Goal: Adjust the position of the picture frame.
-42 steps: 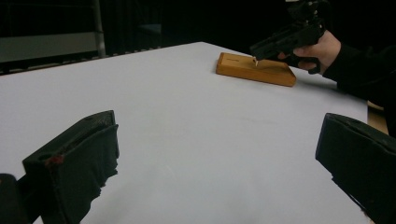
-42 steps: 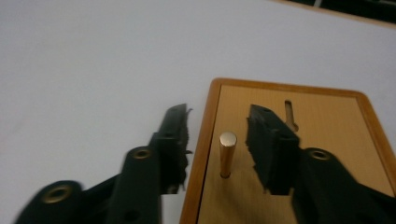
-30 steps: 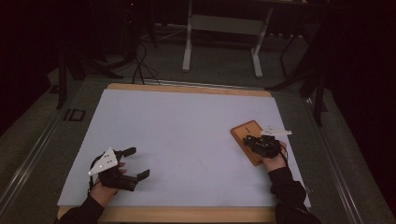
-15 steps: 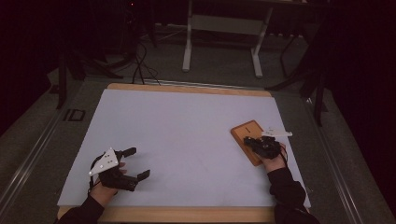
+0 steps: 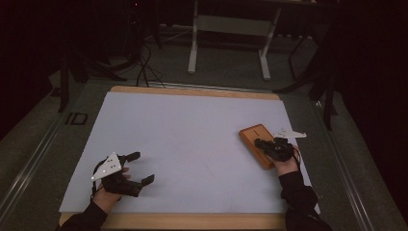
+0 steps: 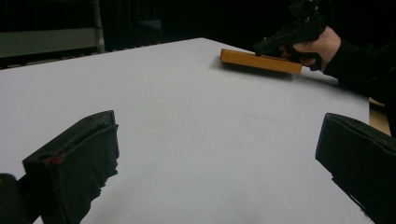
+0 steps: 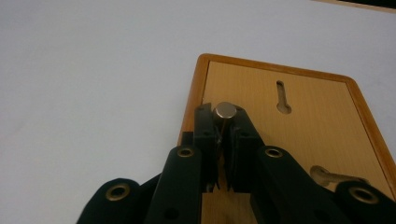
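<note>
A flat orange-brown wooden board [image 5: 254, 136] lies on the white table at the right. Seen from the right gripper view, the board [image 7: 303, 126] has a raised rim and keyhole slots. My right gripper [image 5: 258, 142] hovers over the board's near left part; its jaws [image 7: 225, 122] are shut on a small silver round-headed pin [image 7: 225, 110]. My left gripper [image 5: 143, 167] rests at the table's front left, open with nothing between its jaws. In the left gripper view, its open jaws [image 6: 219, 154] point across the table toward the board [image 6: 259, 61] and the right gripper [image 6: 275, 42].
A white sheet [image 5: 192, 134] covers the wooden table [image 5: 192, 222]. A keyhole slot [image 7: 282, 96] and a second cut-out [image 7: 332, 175] are sunk in the board. Beyond the far edge stand a metal frame [image 5: 230, 29] and floor cables [image 5: 144, 67].
</note>
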The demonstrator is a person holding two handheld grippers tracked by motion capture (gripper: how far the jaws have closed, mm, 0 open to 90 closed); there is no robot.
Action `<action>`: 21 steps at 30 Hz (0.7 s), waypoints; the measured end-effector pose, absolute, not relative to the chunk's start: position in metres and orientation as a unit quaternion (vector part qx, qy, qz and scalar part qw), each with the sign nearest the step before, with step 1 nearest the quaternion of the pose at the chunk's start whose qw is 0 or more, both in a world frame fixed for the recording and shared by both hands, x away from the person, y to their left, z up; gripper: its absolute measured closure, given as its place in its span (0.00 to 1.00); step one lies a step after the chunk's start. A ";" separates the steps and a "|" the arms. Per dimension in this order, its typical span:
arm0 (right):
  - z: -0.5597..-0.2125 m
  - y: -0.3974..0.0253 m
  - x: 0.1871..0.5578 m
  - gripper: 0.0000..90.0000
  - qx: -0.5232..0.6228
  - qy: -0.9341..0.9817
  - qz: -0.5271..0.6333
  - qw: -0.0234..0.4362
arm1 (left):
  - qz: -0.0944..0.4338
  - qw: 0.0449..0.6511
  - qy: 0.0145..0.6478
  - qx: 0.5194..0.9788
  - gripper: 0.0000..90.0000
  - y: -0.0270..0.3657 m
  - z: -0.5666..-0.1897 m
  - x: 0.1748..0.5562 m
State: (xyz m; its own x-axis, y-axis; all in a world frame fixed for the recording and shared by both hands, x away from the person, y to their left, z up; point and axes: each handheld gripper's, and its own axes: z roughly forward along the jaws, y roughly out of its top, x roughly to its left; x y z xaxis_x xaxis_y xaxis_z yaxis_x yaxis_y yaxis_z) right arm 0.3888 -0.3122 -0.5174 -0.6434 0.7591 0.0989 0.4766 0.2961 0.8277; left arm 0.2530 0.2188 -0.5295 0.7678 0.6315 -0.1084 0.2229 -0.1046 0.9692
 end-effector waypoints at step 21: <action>-0.468 -0.283 0.385 0.94 0.340 0.796 0.475 0.159 | 0.172 0.600 0.293 0.724 0.00 0.218 -0.528 0.252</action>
